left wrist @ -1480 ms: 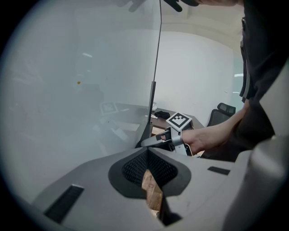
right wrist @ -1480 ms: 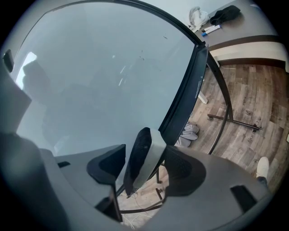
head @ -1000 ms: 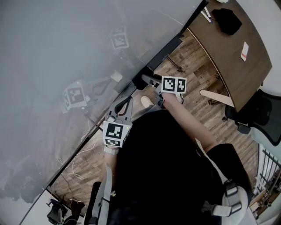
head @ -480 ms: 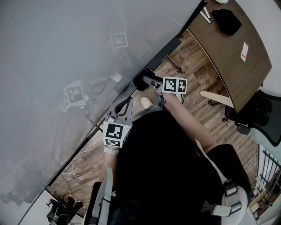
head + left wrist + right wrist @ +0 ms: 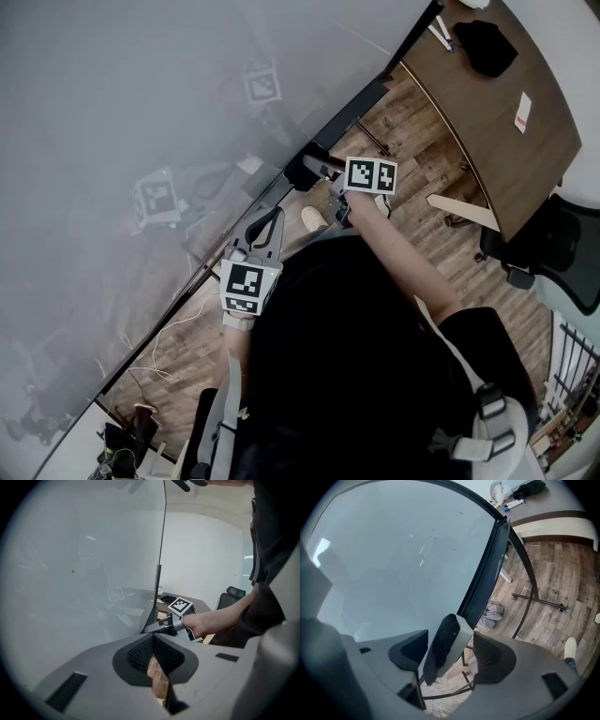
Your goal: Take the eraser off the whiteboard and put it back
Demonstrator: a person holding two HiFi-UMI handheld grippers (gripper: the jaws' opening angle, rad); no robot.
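Observation:
The eraser (image 5: 446, 641), dark felt on a pale grey body, lies flat against the whiteboard (image 5: 393, 550) near its dark lower frame. My right gripper (image 5: 450, 651) straddles it with jaws opening; a gap shows between the eraser and the right pad. In the head view the eraser (image 5: 302, 173) sits at the tips of the right gripper (image 5: 316, 171), at the whiteboard (image 5: 141, 112) edge. My left gripper (image 5: 265, 216) hangs lower left beside the board, jaws together and holding nothing. In its own view the left gripper (image 5: 152, 641) looks toward the right gripper (image 5: 164, 624).
A brown wooden desk (image 5: 506, 103) with a black item and markers stands at the upper right, and an office chair (image 5: 562, 248) at the right edge. The board's dark stand legs (image 5: 534, 597) and white cables (image 5: 169, 337) lie on the wood floor.
The right gripper has stayed at the eraser, shifting only slightly. The left gripper has not moved.

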